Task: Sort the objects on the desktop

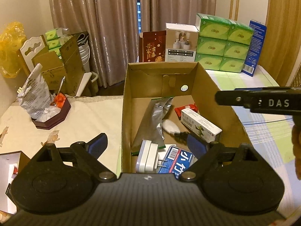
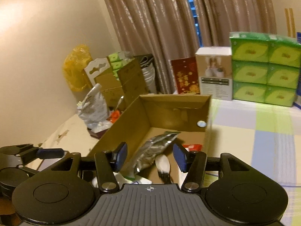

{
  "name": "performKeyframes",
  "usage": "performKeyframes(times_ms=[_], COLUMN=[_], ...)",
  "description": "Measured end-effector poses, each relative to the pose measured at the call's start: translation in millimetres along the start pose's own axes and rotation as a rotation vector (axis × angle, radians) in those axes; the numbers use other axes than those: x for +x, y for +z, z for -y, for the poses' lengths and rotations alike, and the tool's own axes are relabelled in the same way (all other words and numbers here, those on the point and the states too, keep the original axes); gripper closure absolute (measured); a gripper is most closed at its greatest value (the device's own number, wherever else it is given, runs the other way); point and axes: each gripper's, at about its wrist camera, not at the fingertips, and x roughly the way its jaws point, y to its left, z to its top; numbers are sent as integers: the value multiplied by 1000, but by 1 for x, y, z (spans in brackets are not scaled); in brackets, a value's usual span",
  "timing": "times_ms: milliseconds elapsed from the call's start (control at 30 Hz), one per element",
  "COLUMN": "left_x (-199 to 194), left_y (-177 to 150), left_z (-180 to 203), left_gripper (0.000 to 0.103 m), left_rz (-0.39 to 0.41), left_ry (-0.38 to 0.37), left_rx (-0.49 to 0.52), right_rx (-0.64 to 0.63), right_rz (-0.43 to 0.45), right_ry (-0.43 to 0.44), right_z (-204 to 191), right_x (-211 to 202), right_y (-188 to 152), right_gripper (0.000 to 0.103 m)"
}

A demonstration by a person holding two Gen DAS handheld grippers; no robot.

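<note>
A: Your left gripper (image 1: pixel 147 143) is hanging spread wide over the cardboard box (image 1: pixel 129 98), straddling its near left wall, gripping nothing.

B: You're wanting to clear that wall before dropping toward the white plug adapter (image 1: pixel 147 157).

A: Your right gripper (image 2: pixel 149 157) is also gaping, empty, above the silver pouch (image 2: pixel 153 152).

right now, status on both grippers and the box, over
Left gripper open, empty, over the cardboard box. Right gripper open, empty. Foil pouch, charger and medicine carton inside. Nothing in the way.
</note>
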Motion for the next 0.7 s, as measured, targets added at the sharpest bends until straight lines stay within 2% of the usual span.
performKeyframes(times_ms=[33,100,167,333,700], left_x=[-2,-7,-14,-38,-103], left_y=[-1,-3,-5,-11,-33], left_z=[1,3,6,12,27], left_gripper=[12,7,4,1,1], left_rz=[0,4,13,33,83], left_ry=[2,13,22,29,45], left_rx=[0,1,1,-22,-103], right_rx=[1,9,27,29,-1], right_rz=[1,6,19,36,0], right_ry=[-8,-28,-48,-106,-167], right_z=[0,1,2,-4,-32], right_x=[-4,-13,-25,-57,-119], right_y=[-1,-3,-6,-20,-52], right_gripper=[49,39,17,2,2])
